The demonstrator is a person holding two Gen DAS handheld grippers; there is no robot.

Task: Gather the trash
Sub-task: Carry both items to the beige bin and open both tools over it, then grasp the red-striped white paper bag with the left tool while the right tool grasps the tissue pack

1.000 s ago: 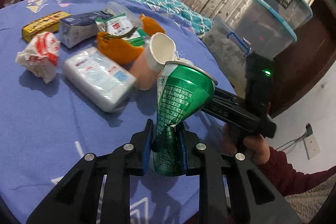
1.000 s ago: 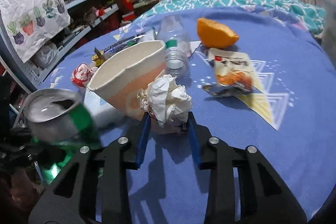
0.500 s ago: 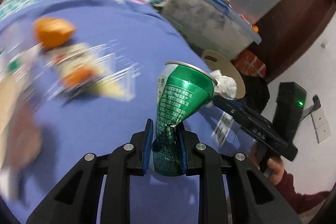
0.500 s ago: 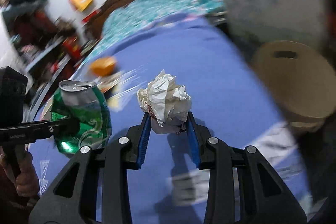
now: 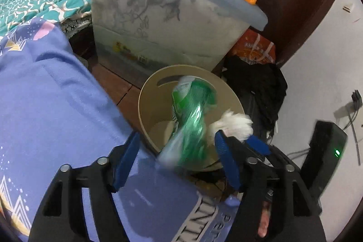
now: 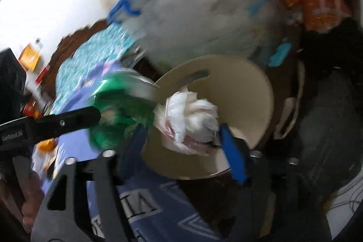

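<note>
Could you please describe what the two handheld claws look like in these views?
Both the left claw and right claw have black, angular, cut-out arms with silver bolts and blue pads. One bears white "GenRobot" lettering; another's body shows a green light.

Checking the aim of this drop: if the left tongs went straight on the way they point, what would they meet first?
Probably the blurred green can loose between the opening left tongs, then the beige bin behind it; depth is unclear.

The left black two-finger gripper with blue pads [image 5: 177,160] points steeply down, its jaws opening, pads clear of anything. The right black two-finger gripper with blue pads [image 6: 172,151], at its three o'clock, tilts down less steeply, jaws likewise opening.
</note>
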